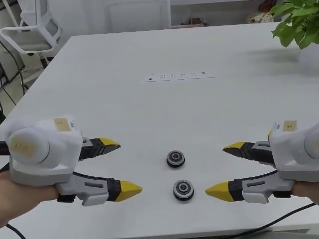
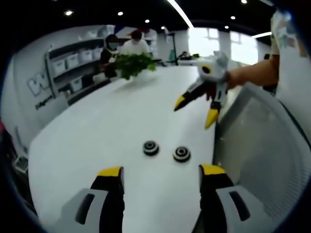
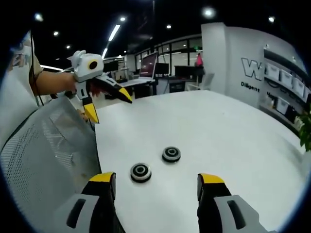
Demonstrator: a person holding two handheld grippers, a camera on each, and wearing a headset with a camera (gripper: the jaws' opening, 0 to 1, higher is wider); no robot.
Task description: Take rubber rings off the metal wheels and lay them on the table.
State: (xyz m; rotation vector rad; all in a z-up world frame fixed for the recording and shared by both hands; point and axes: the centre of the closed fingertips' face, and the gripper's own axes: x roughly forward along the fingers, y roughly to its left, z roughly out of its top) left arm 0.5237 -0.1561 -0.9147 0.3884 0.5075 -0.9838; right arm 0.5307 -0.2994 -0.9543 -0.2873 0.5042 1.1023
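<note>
Wheels (image 1: 175,159) off the left gripper's (image 1: 129,167) tips are too small to tell rubber from metal; the plant (image 1: 296,22) beyond the right gripper (image 1: 215,168) is cropped.

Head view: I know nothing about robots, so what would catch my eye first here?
Two white hand-held tools with yellow-tipped jaws, the left gripper and the right gripper, point at each other low in the head view, jaws open. Between them on the wide white table sit two small round metal wheels with dark rubber rings, the farther wheel and the nearer wheel. A green leafy plant peeks in top right.
</note>
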